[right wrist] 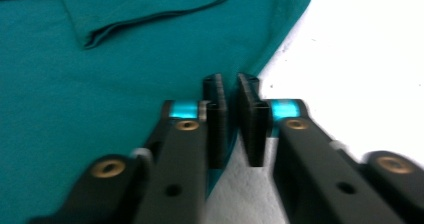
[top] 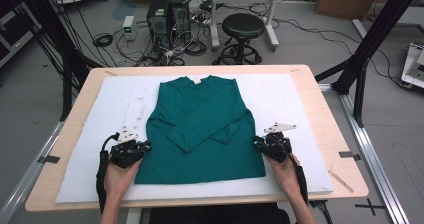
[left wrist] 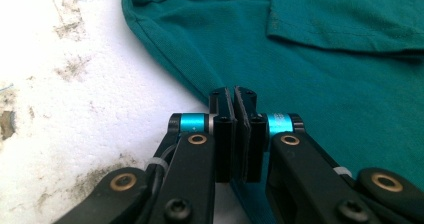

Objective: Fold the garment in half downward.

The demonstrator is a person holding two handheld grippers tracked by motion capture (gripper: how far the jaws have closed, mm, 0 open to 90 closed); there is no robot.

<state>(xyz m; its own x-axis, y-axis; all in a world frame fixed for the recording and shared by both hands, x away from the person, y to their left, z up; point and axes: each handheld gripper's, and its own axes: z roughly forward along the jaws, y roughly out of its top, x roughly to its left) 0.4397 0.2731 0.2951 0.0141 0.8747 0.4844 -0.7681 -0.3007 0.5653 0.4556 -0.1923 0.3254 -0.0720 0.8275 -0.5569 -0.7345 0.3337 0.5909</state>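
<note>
Green shirt point(top: 200, 129) lies flat mid-pad on the white mat point(top: 300, 99), sleeves folded across. Left gripper point(left wrist: 235, 96) is pinched on its left side seam, right gripper point(right wrist: 230, 84) clamped on the right edge. Risk: the thin bite slips on lift, dragging the folded sleeves loose.
</note>
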